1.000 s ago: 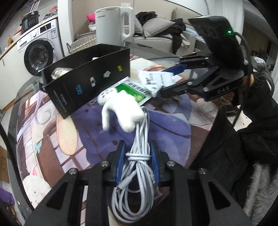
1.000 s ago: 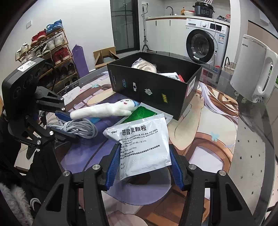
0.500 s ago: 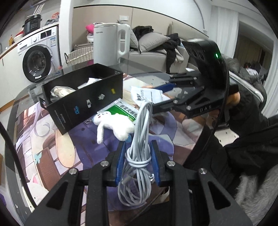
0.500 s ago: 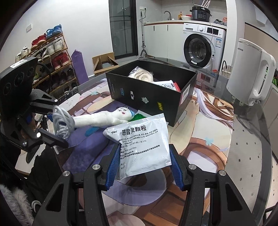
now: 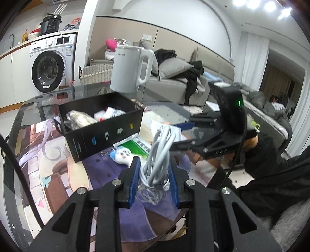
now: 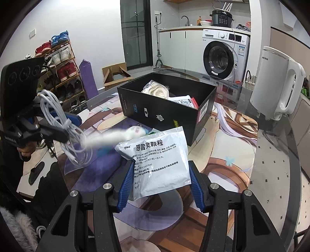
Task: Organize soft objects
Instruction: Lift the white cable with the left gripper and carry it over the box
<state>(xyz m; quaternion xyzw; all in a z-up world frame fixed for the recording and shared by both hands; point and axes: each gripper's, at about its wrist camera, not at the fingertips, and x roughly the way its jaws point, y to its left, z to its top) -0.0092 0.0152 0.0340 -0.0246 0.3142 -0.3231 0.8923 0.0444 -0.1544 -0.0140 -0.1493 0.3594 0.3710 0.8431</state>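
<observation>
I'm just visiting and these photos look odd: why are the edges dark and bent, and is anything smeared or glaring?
Both views are fisheye, so walls bow and the corners go black. In the right wrist view the white plush toy is smeared by blur, while the medicine packet between the fingers reads sharply. In the left wrist view the ceiling lights blow out to white glare, and the glass table mirrors the room.

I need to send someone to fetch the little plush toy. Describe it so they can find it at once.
Start at the black open box on the illustrated table mat. Just in front of its long printed side, next to a green-and-white packet, lies the plush toy. It is the only stuffed thing there: white and soft, with a drawn face, blue hair and a small keychain.
</observation>
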